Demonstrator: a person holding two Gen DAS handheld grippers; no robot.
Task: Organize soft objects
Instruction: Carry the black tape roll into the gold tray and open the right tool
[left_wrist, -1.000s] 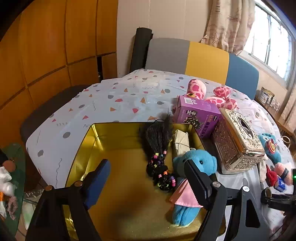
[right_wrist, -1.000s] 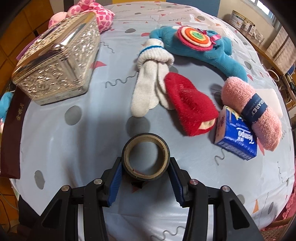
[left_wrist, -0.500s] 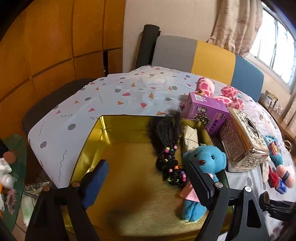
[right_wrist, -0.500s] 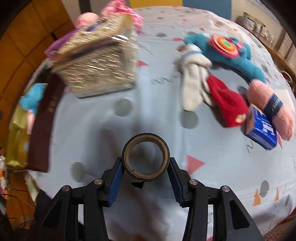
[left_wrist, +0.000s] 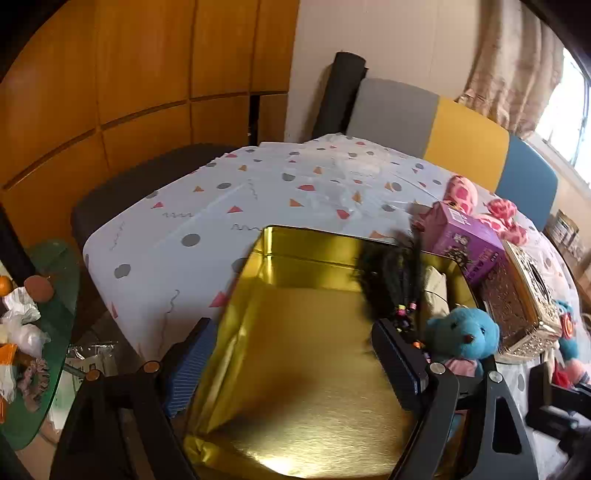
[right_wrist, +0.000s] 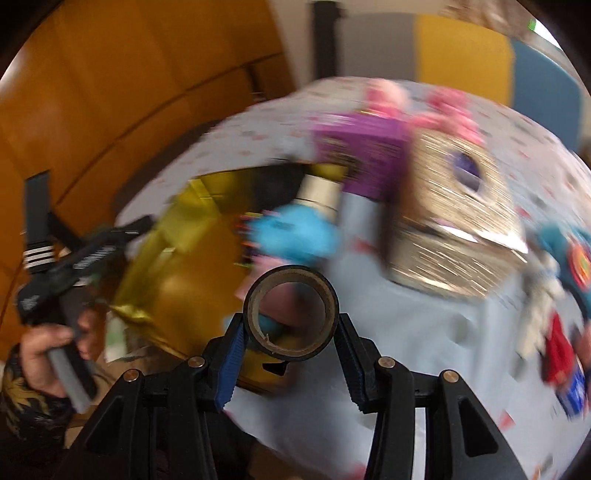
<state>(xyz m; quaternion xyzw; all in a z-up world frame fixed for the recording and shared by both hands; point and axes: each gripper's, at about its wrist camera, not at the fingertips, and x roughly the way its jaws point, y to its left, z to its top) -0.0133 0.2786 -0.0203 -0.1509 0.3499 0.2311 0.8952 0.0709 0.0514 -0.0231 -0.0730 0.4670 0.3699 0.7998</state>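
Since a second ago the right gripper (right_wrist: 291, 338) has swung away from the mittens and yarn toward the gold tin (left_wrist: 295, 369), carrying the roll of tape (right_wrist: 291, 314) with it; the left gripper (left_wrist: 295, 358) has drifted slightly along the tin. The tape is a dark ring with a brown cardboard core, standing upright with its hole facing the camera and clamped at both sides between the right gripper's blue pads (right_wrist: 232, 365), above the table's edge near the tin's corner. In the tin lie a black tassel with coloured beads (left_wrist: 399, 280), a beige roll (left_wrist: 437, 291) and a blue teddy (left_wrist: 461, 336). Beside it stand a purple box (left_wrist: 465, 247), a silver tissue box (left_wrist: 517, 302) and pink plush (left_wrist: 498, 214). The left gripper tilts down over the tin, jaws wide apart with nothing between them, held by a hand (right_wrist: 48, 354) in a patterned sleeve.
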